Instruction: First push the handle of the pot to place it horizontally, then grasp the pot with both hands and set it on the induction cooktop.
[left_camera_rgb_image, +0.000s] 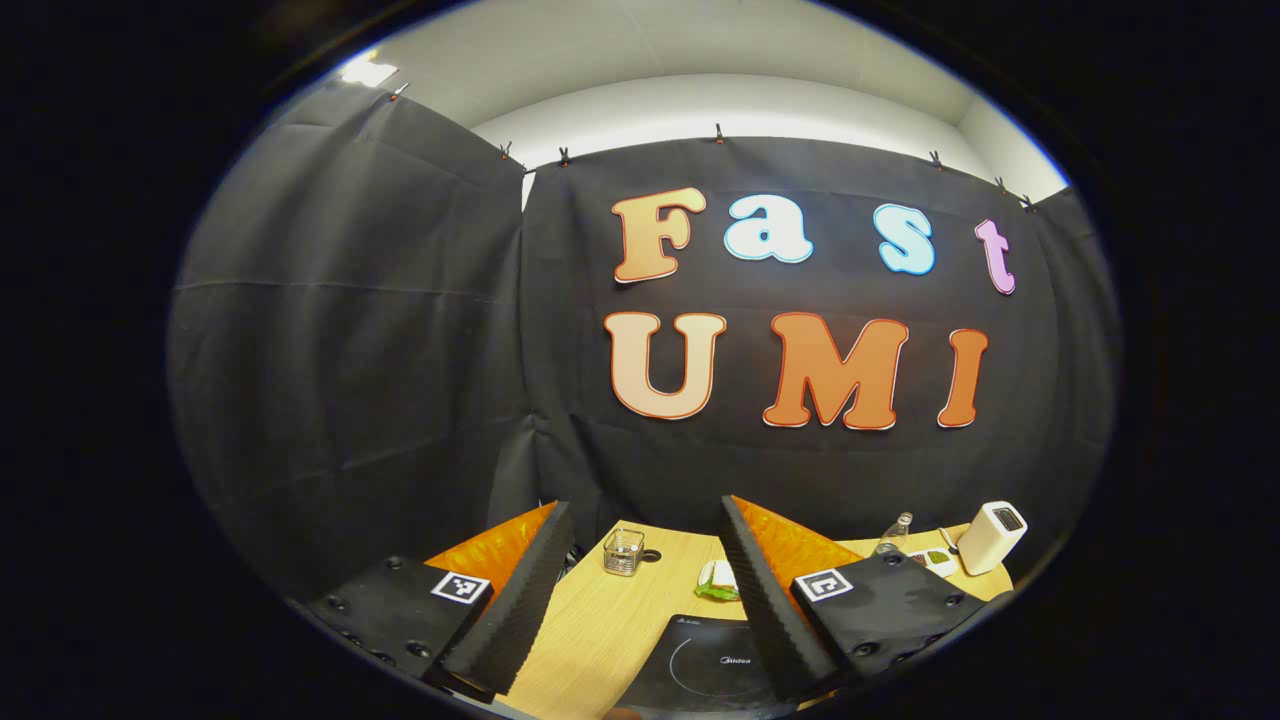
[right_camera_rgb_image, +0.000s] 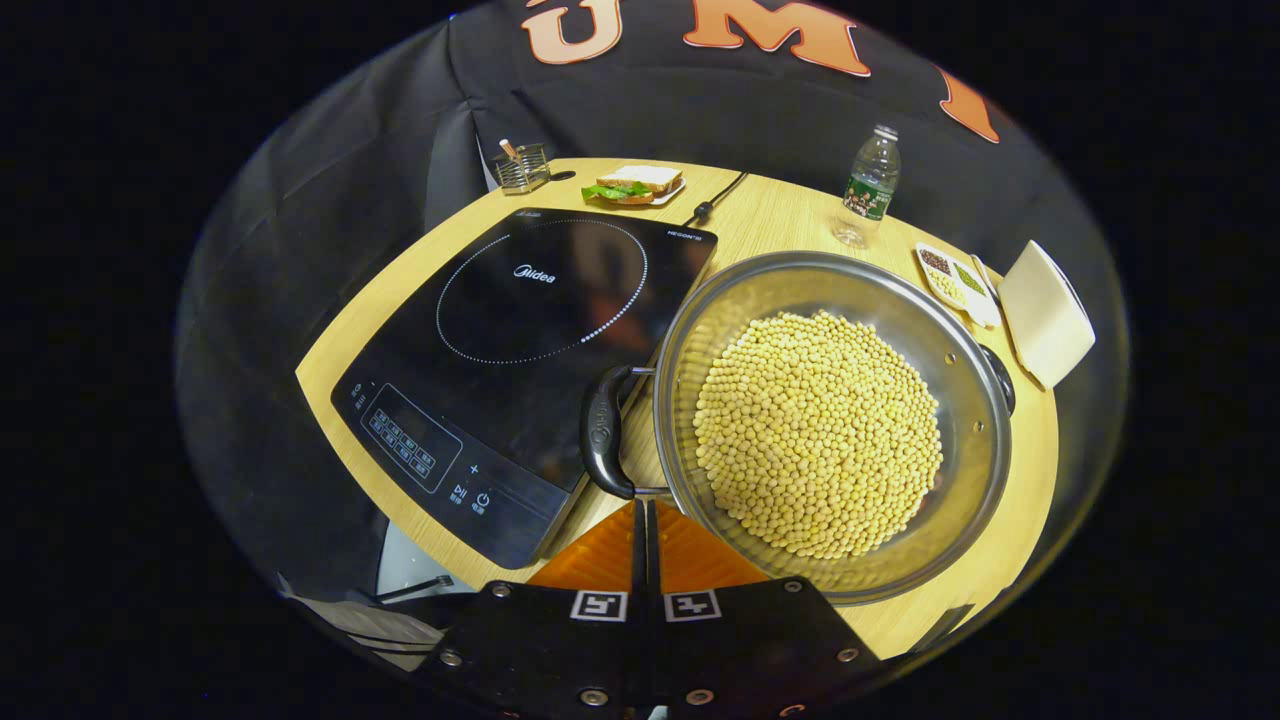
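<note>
A steel pot (right_camera_rgb_image: 960, 330) full of yellow beans (right_camera_rgb_image: 820, 430) stands on the wooden table, just right of the black induction cooktop (right_camera_rgb_image: 530, 330). Its black left handle (right_camera_rgb_image: 603, 430) overhangs the cooktop's right edge, and a second handle (right_camera_rgb_image: 1000, 380) shows at the far right rim. My right gripper (right_camera_rgb_image: 645, 505) is shut, with its tips just below the left handle's near end and nothing between them. In the left gripper view, my left gripper (left_camera_rgb_image: 645, 510) is open and raised toward the booth wall, above the cooktop (left_camera_rgb_image: 700, 665).
At the table's far side are a metal holder (right_camera_rgb_image: 522, 168), a sandwich on a plate (right_camera_rgb_image: 635, 183), a cable (right_camera_rgb_image: 715, 200) and a water bottle (right_camera_rgb_image: 868, 190). A small tray of grains (right_camera_rgb_image: 955, 275) and a white box (right_camera_rgb_image: 1045, 315) lie right of the pot.
</note>
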